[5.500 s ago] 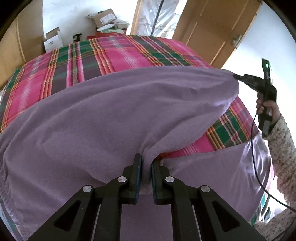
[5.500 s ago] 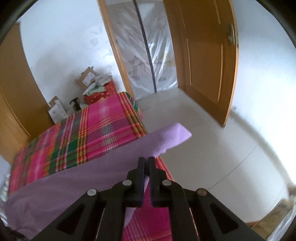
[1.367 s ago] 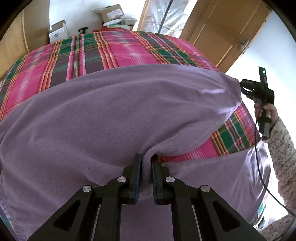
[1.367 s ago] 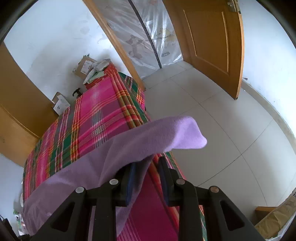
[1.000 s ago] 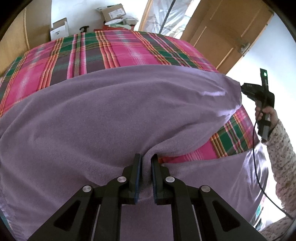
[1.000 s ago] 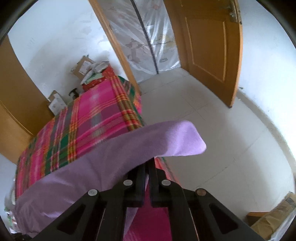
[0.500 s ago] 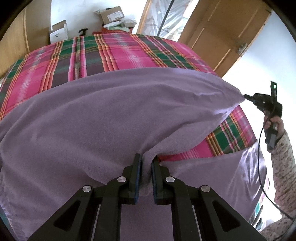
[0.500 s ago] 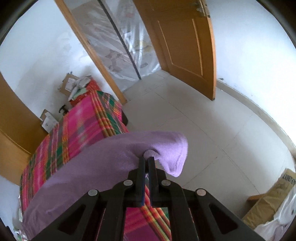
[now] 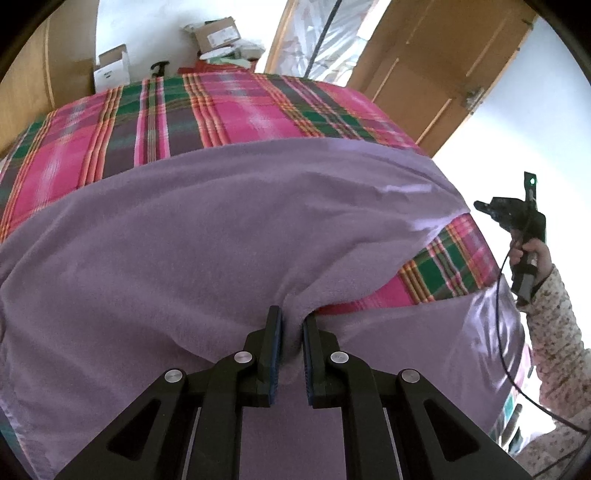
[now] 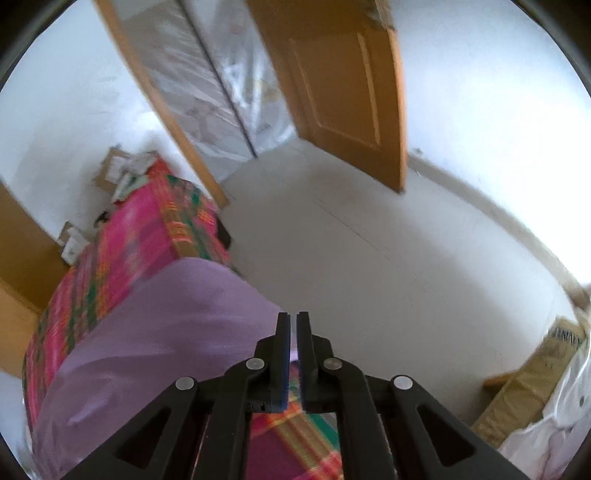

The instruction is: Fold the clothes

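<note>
1. Left wrist view: the left gripper (image 9: pixel 291 332) is still pinching a bunched fold of the soft purple fleece garment (image 9: pixel 221 236) between its black fingers (image 9: pixel 273 343), just as half a second ago. The garment is lying spread over the pink-and-green plaid bed cover (image 9: pixel 229 107), with a second layer hanging down at the lower right. The right gripper (image 9: pixel 491 208), which was gripping the garment's far corner a moment ago, is now standing clear of the cloth, held up by a hand (image 9: pixel 535 254) in a speckled sleeve (image 9: pixel 557 332), a black cable (image 9: pixel 502 350) looping below it.

2. Behind the bed, cardboard boxes (image 9: pixel 218 35) are sitting by the white wall, beside an orange-brown wooden door (image 9: pixel 436 70).

3. Right wrist view: the right gripper (image 10: pixel 293 325) is showing its fingers (image 10: pixel 282 339) drawn nearly together with nothing between them; the purple corner gripped earlier has dropped onto the bed, lying to the left. The picture is motion-blurred. Pale floor tiles (image 10: pixel 388 258) are filling the middle, with a brown carton (image 10: pixel 535 384) at the lower right.
</note>
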`<act>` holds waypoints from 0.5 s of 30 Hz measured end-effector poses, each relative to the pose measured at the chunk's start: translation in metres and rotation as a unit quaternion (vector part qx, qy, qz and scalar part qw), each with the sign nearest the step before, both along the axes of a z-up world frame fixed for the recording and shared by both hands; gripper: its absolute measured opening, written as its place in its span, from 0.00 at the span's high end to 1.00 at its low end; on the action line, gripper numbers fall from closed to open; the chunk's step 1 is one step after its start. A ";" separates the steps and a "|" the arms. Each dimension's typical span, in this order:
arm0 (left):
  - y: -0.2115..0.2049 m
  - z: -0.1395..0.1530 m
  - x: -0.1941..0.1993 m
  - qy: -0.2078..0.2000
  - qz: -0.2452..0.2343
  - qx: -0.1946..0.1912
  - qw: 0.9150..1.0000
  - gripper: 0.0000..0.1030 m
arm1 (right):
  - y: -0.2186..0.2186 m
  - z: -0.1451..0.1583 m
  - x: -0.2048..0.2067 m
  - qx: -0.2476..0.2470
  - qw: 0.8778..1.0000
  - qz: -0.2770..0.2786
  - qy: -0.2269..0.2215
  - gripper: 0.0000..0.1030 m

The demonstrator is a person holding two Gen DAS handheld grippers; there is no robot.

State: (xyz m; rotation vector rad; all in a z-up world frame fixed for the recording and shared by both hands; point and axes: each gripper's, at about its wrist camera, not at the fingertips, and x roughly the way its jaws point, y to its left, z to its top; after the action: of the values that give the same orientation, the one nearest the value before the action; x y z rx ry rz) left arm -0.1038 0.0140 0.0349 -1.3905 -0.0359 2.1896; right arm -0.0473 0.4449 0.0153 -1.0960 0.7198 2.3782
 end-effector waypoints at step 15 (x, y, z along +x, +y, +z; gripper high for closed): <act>-0.012 0.024 0.005 0.000 -0.010 0.089 0.996 0.85 | -0.179 0.018 -0.049 0.064 0.946 0.318 0.006 0.94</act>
State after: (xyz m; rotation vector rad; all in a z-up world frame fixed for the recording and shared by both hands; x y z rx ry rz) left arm -0.0987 0.0019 0.0588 -1.2862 -0.2124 2.1135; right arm -0.0965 0.2662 0.0331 -1.4160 0.2134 2.9049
